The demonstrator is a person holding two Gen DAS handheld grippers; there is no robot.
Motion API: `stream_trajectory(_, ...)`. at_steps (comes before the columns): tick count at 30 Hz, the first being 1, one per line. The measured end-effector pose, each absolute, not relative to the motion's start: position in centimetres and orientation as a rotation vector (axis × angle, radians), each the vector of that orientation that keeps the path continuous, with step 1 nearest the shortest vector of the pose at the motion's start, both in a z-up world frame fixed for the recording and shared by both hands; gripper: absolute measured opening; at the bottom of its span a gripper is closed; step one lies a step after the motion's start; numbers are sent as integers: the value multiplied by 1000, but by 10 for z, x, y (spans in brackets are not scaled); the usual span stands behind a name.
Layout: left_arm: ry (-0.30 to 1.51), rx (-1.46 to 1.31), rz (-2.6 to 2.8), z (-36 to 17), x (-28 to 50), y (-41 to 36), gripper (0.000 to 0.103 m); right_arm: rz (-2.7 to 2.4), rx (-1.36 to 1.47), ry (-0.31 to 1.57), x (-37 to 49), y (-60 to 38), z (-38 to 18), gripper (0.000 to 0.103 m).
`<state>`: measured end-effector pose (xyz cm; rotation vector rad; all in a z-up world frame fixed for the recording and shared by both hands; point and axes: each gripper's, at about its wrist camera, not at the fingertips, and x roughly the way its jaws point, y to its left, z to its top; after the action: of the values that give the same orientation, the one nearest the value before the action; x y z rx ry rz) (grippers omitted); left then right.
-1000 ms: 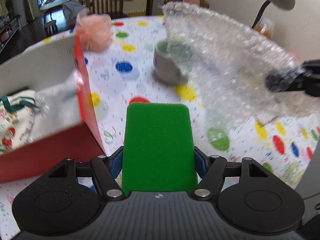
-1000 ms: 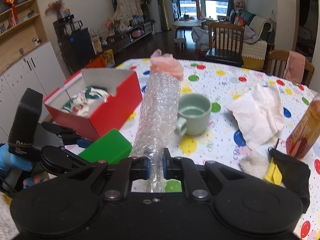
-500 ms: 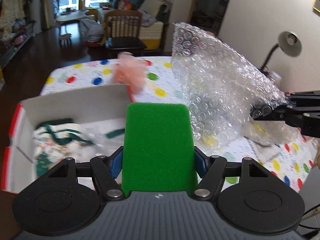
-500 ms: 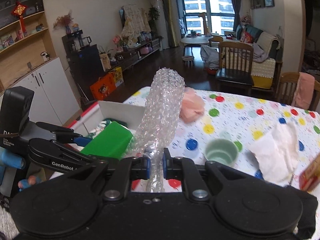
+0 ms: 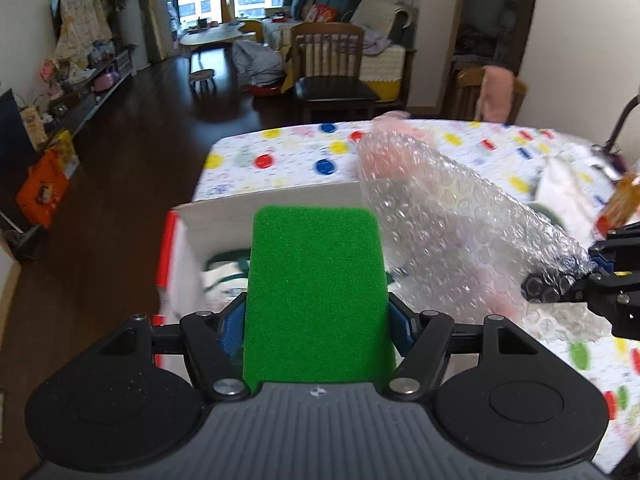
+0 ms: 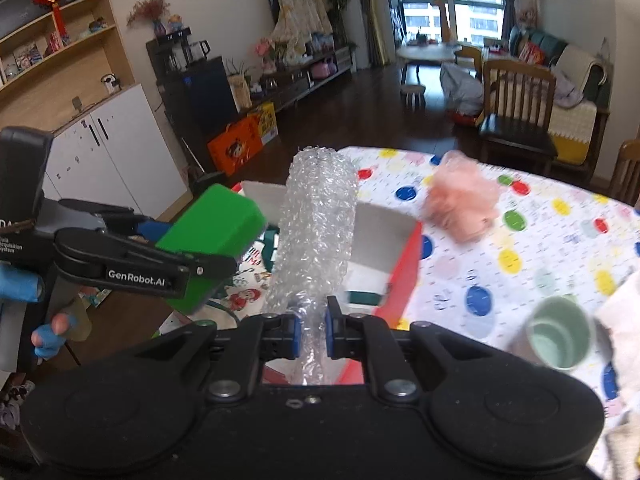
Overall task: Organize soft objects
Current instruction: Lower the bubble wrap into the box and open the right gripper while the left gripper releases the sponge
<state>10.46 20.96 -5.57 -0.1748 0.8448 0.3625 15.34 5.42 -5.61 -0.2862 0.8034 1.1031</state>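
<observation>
Looking along the left wrist view: one green sponge (image 5: 316, 296), clamped between the moderately spread jaws of the left gripper (image 5: 316, 322), hung over one red box (image 5: 168, 248) with white inner walls. Right of it, one roll of bubble wrap (image 5: 448, 232), pinched at its near end by the right gripper (image 5: 560, 288).

Seen from the right wrist view: nearly closed jaws squeezing the wrap's crumpled end, sponge at left above the box. One pink puff (image 6: 464, 208) and one green cup (image 6: 556, 332) sat on the dotted tablecloth (image 6: 532, 240), right of the box.
</observation>
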Motion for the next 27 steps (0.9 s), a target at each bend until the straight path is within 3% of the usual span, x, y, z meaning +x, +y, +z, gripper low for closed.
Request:
stream_trajectory(16, 1002, -90, 347, -113, 138, 246, 69, 1036, -404, 940, 150, 134, -123, 10)
stream_trajectory(27, 1060, -77, 339, -136, 149, 254, 70, 984, -428, 962, 149, 145, -138, 11)
